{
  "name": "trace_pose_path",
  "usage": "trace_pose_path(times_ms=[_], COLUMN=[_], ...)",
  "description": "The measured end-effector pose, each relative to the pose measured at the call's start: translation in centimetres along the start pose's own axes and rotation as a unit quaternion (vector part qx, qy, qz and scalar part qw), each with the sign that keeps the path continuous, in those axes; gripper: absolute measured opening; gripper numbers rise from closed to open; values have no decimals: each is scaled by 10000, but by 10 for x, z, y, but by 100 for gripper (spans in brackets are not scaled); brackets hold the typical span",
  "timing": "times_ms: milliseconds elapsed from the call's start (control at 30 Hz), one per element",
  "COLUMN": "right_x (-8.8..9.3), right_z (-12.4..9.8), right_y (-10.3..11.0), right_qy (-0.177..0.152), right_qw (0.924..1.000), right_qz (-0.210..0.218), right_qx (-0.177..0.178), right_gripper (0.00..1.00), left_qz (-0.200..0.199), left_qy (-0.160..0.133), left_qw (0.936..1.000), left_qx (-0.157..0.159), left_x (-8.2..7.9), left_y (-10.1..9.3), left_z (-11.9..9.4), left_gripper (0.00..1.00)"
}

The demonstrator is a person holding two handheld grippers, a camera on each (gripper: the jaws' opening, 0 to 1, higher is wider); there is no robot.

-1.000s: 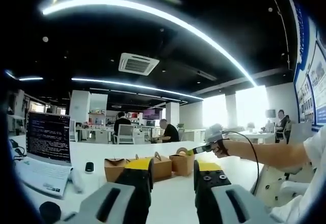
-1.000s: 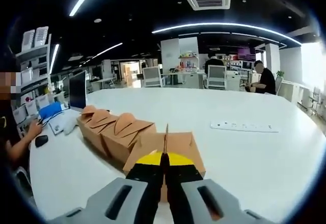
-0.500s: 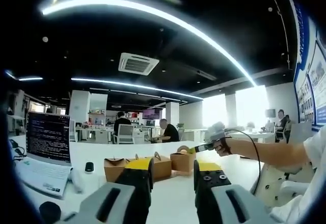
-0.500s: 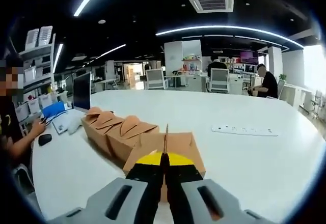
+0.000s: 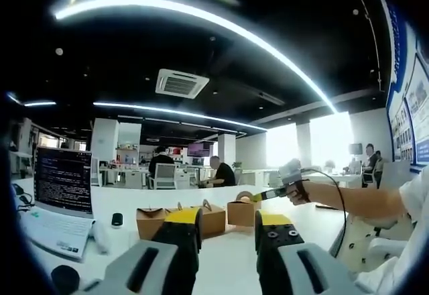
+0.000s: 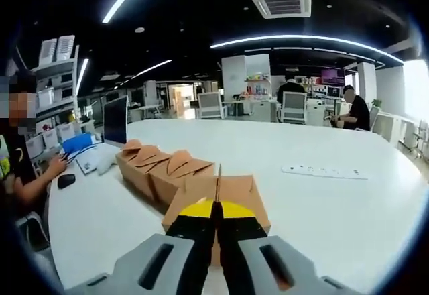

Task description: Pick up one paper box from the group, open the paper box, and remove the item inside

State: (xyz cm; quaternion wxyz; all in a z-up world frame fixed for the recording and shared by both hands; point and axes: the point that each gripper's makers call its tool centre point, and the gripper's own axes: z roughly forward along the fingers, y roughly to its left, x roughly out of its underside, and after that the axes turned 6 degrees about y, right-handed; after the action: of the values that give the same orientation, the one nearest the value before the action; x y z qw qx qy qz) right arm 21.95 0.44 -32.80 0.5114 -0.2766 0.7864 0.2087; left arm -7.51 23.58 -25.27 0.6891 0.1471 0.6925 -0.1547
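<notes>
On the white bench (image 6: pixel 348 208), seen along your right tongs (image 6: pixel 216 222), the view runs from 9 o'clock to 3 o'clock. A seated person's hand rests on a mouse (image 6: pixel 66 181) at 9 o'clock. Next come a laptop (image 6: pixel 114 124) and a row of brown paper boxes (image 6: pixel 157 171) lying from 10 o'clock toward centre. The near paper box (image 6: pixel 231 198) stands at centre, its upright top flap pinched between the pressed-together jaws of your right tongs. A white power strip (image 6: pixel 325 171) lies at 3 o'clock, well apart from the boxes.

In the left gripper view, an open laptop sits at 9 o'clock and a small dark mouse (image 5: pixel 117 220) beside it. The box row (image 5: pixel 181 220) lies just beyond your left tongs (image 5: pixel 226 224), whose jaws stand spread with nothing between them. At 3 o'clock your right hand (image 5: pixel 298 191) holds the other tool, with a box (image 5: pixel 240 211) at its tip.
</notes>
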Motion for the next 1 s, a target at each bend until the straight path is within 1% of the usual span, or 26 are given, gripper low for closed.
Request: trace_pose_path(times_ms=[233, 333, 500, 567, 767, 1000], right_x=[0, 3, 4, 6, 10, 14], right_z=[-4, -8, -11, -13, -17, -23], right_y=[3, 6, 3, 6, 5, 17], right_qy=[-6, 2, -2, 4, 15, 31], right_qw=[9999, 9999, 9999, 9998, 9997, 9992], right_qz=[-59, -77, -105, -117, -123, -183], right_qx=[-91, -108, -127, -143, -208, -363], right_gripper=[3, 3, 3, 3, 3, 3], left_qz=[5, 3, 7, 12, 27, 55], left_qy=[17, 18, 22, 27, 67, 92], left_qw=[10000, 10000, 10000, 10000, 9999, 9998], left_qx=[18, 18, 25, 32, 86, 141], left_x=[1, 1, 1, 1, 2, 3], left_y=[-1, -1, -1, -2, -4, -7], left_z=[1, 1, 1, 2, 3, 4], left_gripper=[33, 33, 33, 33, 33, 34])
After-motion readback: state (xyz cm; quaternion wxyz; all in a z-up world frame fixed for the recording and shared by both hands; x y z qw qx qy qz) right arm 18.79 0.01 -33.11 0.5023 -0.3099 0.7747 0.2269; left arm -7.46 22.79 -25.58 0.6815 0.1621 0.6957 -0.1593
